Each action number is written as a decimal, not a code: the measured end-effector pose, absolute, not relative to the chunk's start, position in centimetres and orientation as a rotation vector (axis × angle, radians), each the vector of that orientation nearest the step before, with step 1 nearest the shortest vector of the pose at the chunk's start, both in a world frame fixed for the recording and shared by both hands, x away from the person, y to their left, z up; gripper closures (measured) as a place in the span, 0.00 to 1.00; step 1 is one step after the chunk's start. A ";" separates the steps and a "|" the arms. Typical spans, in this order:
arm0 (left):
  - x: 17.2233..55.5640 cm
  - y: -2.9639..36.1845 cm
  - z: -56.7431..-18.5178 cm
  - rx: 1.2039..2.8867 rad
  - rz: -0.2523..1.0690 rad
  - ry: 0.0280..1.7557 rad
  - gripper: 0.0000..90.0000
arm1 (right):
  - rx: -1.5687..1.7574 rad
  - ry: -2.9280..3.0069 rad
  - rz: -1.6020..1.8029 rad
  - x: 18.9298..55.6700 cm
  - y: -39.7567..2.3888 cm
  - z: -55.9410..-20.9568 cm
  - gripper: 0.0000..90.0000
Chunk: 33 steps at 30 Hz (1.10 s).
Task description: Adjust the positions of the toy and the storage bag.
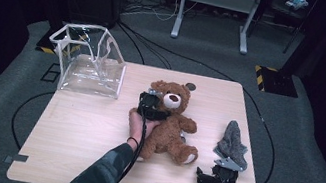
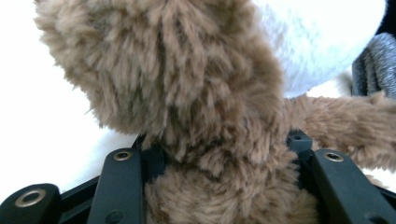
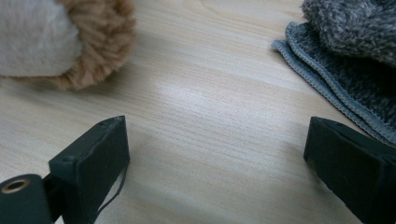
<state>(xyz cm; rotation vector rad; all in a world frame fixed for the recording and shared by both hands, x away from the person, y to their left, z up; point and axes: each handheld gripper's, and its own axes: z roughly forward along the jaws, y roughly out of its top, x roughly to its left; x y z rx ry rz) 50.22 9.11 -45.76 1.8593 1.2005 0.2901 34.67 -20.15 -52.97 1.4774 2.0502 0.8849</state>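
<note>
A brown teddy bear lies on its back in the middle of the wooden table, head toward the far side. My left gripper is at the bear's head and shoulder on its left. In the left gripper view brown fur fills the gap and both black jaws press into it. My right gripper rests near the front right edge, jaws wide apart over bare wood. A grey fleecy cloth lies just beyond it, and its hem reaches the right jaw. The bear's foot shows at upper left.
A clear plastic bag with white trim stands open at the table's far left corner. A small dark round thing sits behind the bear's head. Cables run over the grey floor, and a metal table frame stands beyond.
</note>
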 end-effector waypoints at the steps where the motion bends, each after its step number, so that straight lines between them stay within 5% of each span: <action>1: 50.0 9.3 -45.3 1.859 0.312 1.177 0.55 | 1.479 2.048 0.884 34.7 -20.1 -53.0 0.07; 14: 47.8 11.8 -42.7 1.713 0.438 1.036 0.56 | 1.474 2.042 0.885 34.6 -20.1 -53.0 0.07; 33: 46.4 16.3 -40.5 1.714 0.475 0.984 0.55 | 1.476 2.045 0.885 34.6 -20.0 -53.0 0.07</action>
